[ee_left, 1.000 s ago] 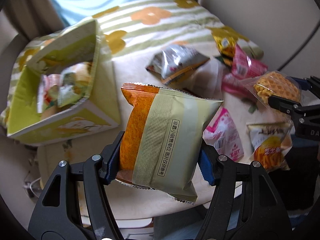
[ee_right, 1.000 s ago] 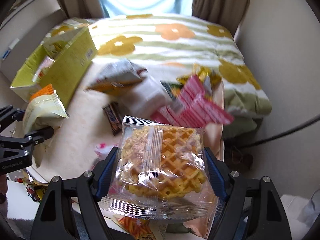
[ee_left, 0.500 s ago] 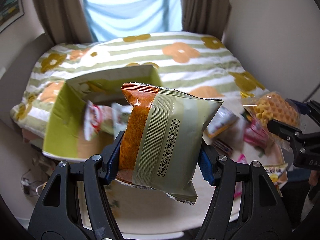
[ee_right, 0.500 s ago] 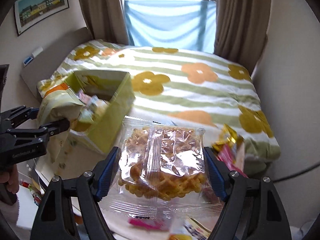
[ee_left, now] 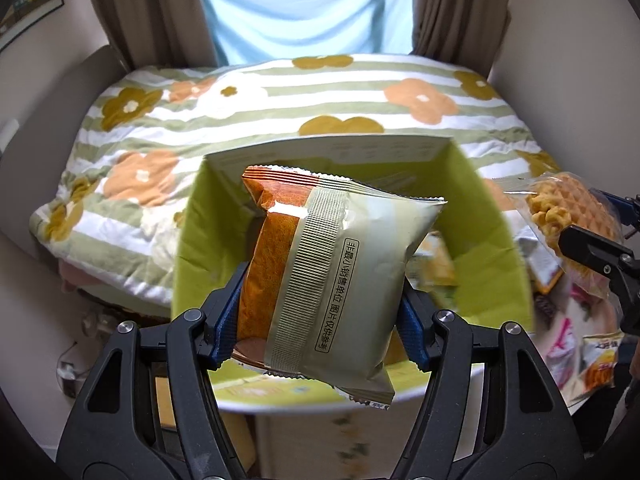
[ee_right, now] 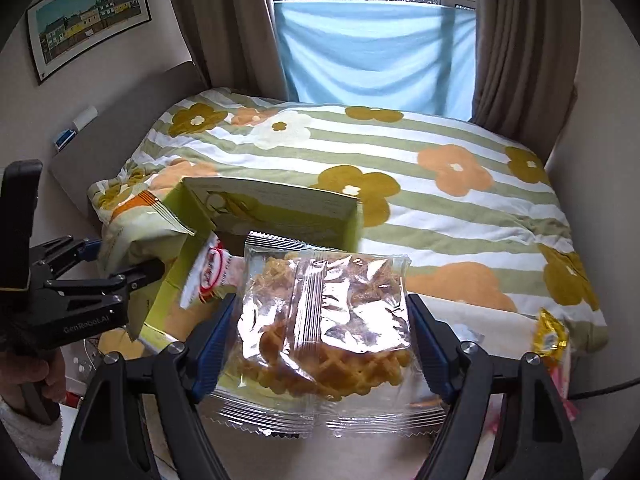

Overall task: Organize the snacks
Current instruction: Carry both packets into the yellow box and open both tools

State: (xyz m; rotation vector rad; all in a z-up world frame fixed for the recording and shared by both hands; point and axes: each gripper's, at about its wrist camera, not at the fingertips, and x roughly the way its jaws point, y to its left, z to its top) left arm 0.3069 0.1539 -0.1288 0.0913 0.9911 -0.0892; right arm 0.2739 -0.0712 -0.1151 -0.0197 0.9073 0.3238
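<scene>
Left gripper (ee_left: 320,320): blue ribbed fingers (ee_left: 224,320) pinch a puffy foil snack pack (ee_left: 340,280), matte pale green with an orange side panel, ribbed back seam and crimped ends. Its long axis runs near upright, top tilted left. It hangs over the open green cardboard box (ee_left: 488,240), smooth-walled and rectangular.

Right gripper (ee_right: 320,340): fingers clamp a clear, glossy, crinkled waffle packet (ee_right: 324,320) by its sides, serrated ends top and bottom, long axis upright. It sits just right of the box, before the quilted floral bed (ee_right: 460,208).
</scene>
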